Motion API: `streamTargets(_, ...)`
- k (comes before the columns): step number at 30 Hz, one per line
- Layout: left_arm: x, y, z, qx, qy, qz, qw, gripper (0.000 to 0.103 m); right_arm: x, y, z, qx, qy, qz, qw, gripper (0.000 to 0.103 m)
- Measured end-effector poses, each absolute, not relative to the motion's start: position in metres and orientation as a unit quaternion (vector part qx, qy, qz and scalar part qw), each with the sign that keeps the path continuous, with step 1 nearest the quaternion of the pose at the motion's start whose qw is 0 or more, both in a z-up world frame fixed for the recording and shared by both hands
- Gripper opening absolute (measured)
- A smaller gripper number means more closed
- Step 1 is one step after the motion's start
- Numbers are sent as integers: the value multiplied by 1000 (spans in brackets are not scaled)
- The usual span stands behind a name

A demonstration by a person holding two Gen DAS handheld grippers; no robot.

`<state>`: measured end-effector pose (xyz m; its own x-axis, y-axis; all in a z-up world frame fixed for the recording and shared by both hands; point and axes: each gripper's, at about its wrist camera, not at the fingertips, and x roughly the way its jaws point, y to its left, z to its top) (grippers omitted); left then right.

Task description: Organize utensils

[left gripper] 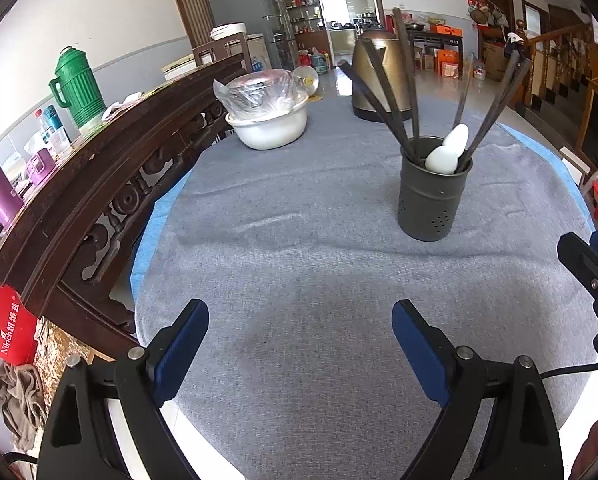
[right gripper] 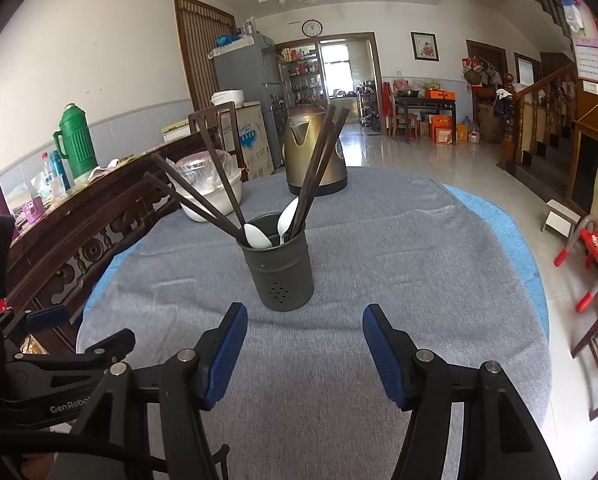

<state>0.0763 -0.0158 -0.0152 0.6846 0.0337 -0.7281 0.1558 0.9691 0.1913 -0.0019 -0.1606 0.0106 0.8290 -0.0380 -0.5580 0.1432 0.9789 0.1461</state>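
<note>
A dark grey perforated utensil holder [left gripper: 433, 196] stands on the grey cloth-covered table [left gripper: 299, 260]; it also shows in the right wrist view [right gripper: 281, 266]. Several dark chopsticks [left gripper: 383, 92] and two white spoons [left gripper: 445, 154] stand in it, also seen from the right wrist as chopsticks [right gripper: 319, 160] and spoons [right gripper: 257, 236]. My left gripper [left gripper: 301, 320] is open and empty over bare cloth, short and left of the holder. My right gripper [right gripper: 305, 324] is open and empty just in front of the holder.
A bronze kettle [left gripper: 379, 76] and a white bowl with a plastic-covered pot [left gripper: 269, 120] stand at the far side. A dark carved wooden chair back [left gripper: 99, 184] runs along the left edge. A green thermos [left gripper: 77, 84] stands behind it.
</note>
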Motion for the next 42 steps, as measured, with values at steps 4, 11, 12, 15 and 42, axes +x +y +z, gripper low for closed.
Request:
streamTargets(4,77,-11,-15,114,395,-30,911,93,-2,-155,14,85,291,-45,952,64)
streamTargets(11,77,-7,-15,106,397,-27,911,93,-2,-149,15,76,296,-45,951,64)
streamTargets(12,77,-7,-14,106,397,-27,911,93,-2,-149,16,76,297,-45,951,64)
streamTargets(15,77,-6,-14,105,396,-26,912,93,-2,-149,16,76,298,-46,950,64)
streamTargets(42,73,2,-10,91,396,-23,913,93,-6,-142,21,72,295,-46,952,64)
